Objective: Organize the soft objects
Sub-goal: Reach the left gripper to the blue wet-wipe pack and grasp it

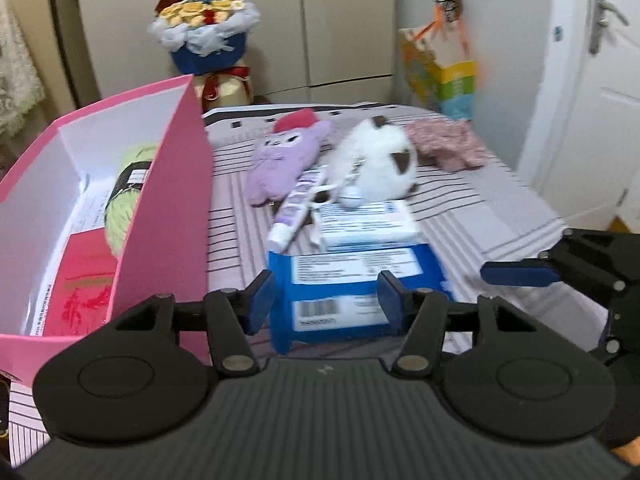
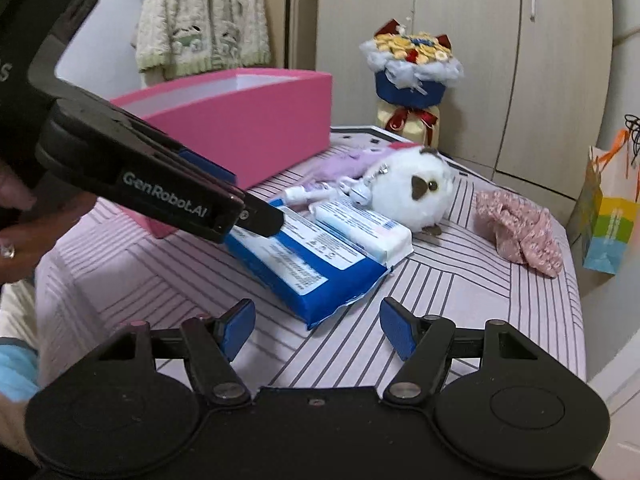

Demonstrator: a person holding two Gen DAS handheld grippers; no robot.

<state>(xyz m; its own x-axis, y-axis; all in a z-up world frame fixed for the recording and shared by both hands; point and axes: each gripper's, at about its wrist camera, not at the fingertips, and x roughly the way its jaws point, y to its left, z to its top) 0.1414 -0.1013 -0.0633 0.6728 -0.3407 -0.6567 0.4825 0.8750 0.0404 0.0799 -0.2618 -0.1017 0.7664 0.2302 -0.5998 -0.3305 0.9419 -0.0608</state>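
Note:
A blue wipes pack (image 1: 340, 276) lies on the striped cover, with a white pack (image 1: 368, 224) and a purple tube (image 1: 296, 208) behind it. My left gripper (image 1: 326, 300) hovers open over the pack's near end, pads either side. Further back lie a purple plush (image 1: 280, 156), a white plush (image 1: 380, 160) and pink floral cloth (image 1: 448, 144). The pink box (image 1: 168, 200) on the left holds green yarn (image 1: 124, 200). My right gripper (image 2: 318, 330) is open and empty just short of the blue pack's (image 2: 304, 268) corner. The left fingers (image 2: 260, 216) reach over its far end.
A flower bouquet (image 2: 412, 64) stands behind the striped cover (image 2: 460, 300). A colourful gift bag (image 2: 608, 216) hangs at the right, near a white door (image 1: 592, 120). A knitted cardigan (image 2: 200, 16) hangs at the back left. A red packet (image 1: 84, 280) lies in the box.

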